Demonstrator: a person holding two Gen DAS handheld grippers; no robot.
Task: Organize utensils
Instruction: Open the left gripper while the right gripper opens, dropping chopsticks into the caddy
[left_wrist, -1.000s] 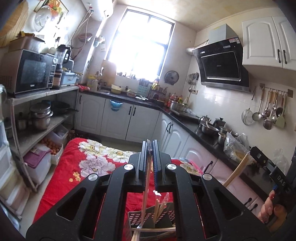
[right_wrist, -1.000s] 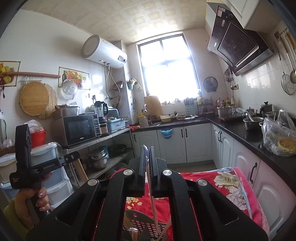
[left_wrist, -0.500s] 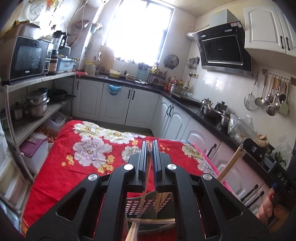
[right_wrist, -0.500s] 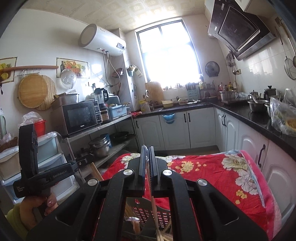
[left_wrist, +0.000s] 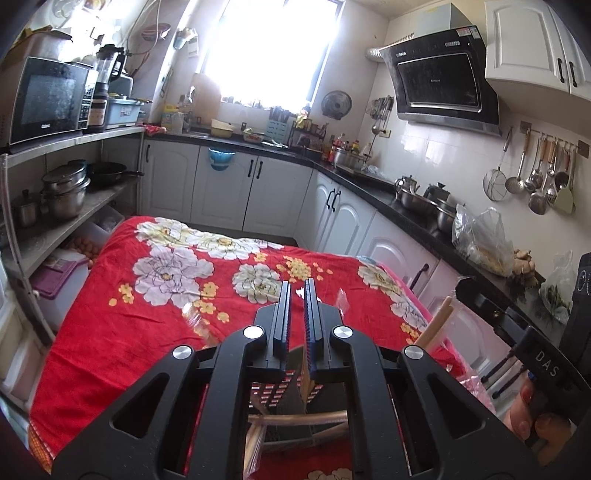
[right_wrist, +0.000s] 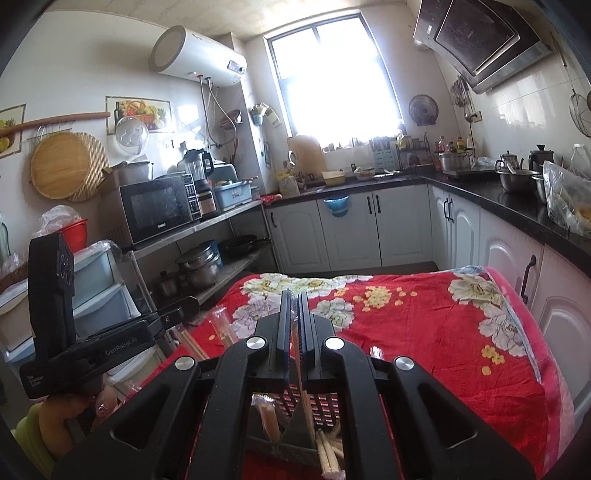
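The chopsticks (right_wrist: 303, 387) were the business here: each claw was clamped shut on a thin wooden one, the left claw (left_wrist: 297, 317) and the right claw (right_wrist: 292, 325) side by side above the perforated grey utensil holder (right_wrist: 325, 406). That holder stood at the near edge of the table (left_wrist: 129, 332), on its red flowered cloth, with more chopsticks already leaning in its compartments. Over the last second both hands had sunk and tipped forward; where the window and cupboards had filled the view, the cloth and the holder now lay just under the claws. I judged that the two sticks were being lowered into the holder, tips about at its rim, though the black frames hid exactly which compartment each was aimed at. Release had not yet come. A wrapped pair (right_wrist: 221, 328) lay on the cloth to the left, still to be sorted.
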